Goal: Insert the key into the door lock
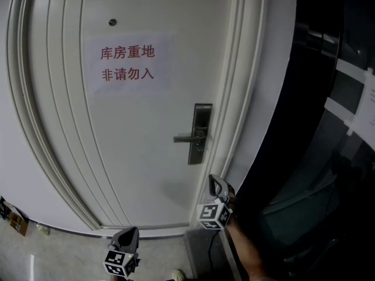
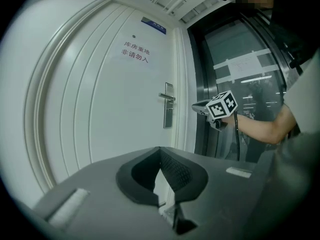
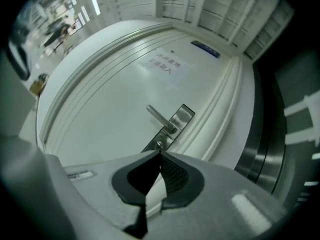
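A steel lock plate [image 1: 201, 133] with a lever handle [image 1: 186, 138] is mounted on the right side of the white door [image 1: 135, 157]. In the right gripper view the lock plate [image 3: 172, 126] and its small round keyhole [image 3: 159, 145] lie just beyond my right gripper [image 3: 160, 152]. That gripper is shut, and I see no key in it. From the head view my right gripper [image 1: 215, 181] hangs below the lock plate and a little to its right. My left gripper [image 1: 130, 233] is low at the door's foot, its jaws [image 2: 160, 149] shut and empty. No key shows in any view.
A paper sign [image 1: 130, 63] with red characters is stuck on the door under a peephole [image 1: 112, 22]. Dark glass panels [image 1: 334, 127] stand right of the white door frame [image 1: 246, 98]. A small cardboard box [image 1: 17, 221] lies on the floor at the left.
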Demonstrator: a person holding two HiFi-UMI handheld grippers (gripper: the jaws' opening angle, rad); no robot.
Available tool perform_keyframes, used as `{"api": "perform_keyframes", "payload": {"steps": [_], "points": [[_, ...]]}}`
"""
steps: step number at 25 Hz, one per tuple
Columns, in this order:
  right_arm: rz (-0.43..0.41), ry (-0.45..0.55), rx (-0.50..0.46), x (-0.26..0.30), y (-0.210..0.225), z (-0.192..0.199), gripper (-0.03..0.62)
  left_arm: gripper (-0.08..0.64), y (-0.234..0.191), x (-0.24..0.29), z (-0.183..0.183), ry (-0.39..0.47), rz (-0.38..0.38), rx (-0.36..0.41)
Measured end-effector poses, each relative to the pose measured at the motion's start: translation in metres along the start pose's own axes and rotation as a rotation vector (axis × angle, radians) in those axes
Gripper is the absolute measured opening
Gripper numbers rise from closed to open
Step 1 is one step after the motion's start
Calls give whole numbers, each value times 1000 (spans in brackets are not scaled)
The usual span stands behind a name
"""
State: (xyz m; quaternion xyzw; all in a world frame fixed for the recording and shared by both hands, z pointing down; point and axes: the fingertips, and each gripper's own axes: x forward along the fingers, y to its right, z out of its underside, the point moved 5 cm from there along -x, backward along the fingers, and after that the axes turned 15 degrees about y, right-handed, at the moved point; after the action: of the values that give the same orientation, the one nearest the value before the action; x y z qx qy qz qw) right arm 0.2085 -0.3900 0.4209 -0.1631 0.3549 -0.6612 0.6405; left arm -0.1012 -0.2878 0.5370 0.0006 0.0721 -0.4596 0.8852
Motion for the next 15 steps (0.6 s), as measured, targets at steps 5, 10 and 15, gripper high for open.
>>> {"api": "perform_keyframes", "payload": {"steps": [5,10,15], "points": [[14,13,336,-49,-8,-11,2,2,15,-7,1,-14,52,13],[42,-9,567,-97,-24,-16,2,2,28,-16,-1,-18,97,11],[55,-32,636,-136,-45,-17,2,2,41,-29,-3,-11,124,5]]}}
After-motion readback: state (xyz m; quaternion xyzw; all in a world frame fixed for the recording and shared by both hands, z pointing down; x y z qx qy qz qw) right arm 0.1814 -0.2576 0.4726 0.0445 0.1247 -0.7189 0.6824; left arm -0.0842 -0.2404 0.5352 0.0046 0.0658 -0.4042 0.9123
